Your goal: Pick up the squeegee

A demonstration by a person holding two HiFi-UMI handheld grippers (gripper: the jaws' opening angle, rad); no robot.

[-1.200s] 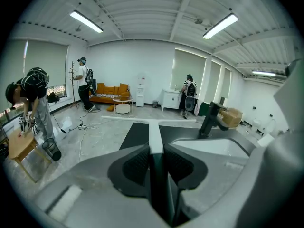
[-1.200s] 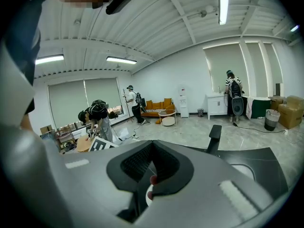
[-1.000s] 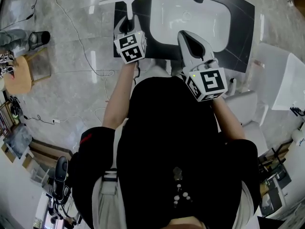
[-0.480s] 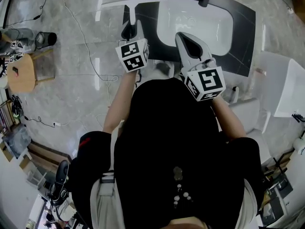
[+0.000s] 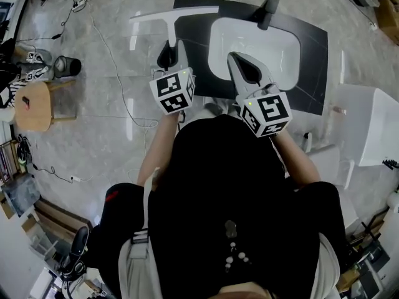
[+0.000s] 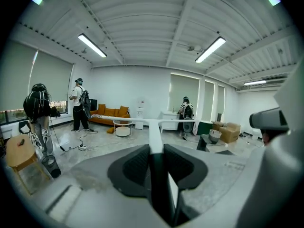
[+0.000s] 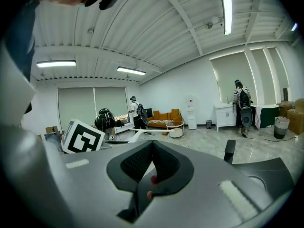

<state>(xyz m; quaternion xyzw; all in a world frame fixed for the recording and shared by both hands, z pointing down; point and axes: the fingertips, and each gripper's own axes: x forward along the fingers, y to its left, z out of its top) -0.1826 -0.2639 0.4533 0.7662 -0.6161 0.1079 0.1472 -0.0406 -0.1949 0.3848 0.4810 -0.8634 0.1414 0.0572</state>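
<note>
White plastic by the look of it, the squeegee (image 5: 172, 17) sits in the upper left of the head view. Its long blade lies crosswise and its thin handle runs back into the left gripper (image 5: 168, 47). In the left gripper view that handle stands straight between the dark pads, which are clamped snugly on it, and the blade hangs out in the air beyond.

I'd guess it is light and stiff. The smooth handle might twist in the grip, though, and the long blade would give any knock plenty of leverage. Holding low on the handle, as now, looks like the sensible place.

The right gripper (image 5: 242, 64) hovers at the near edge of the white basin (image 5: 280, 36), its jaws pressed together on nothing.

The blade's right half overlaps the dark counter (image 5: 315, 55) in the picture, with the tap (image 5: 269, 10) further right, so that side is tight. Left of the blade is open marble floor (image 5: 93, 61), with a wooden stool (image 5: 34, 104) well apart.
</note>
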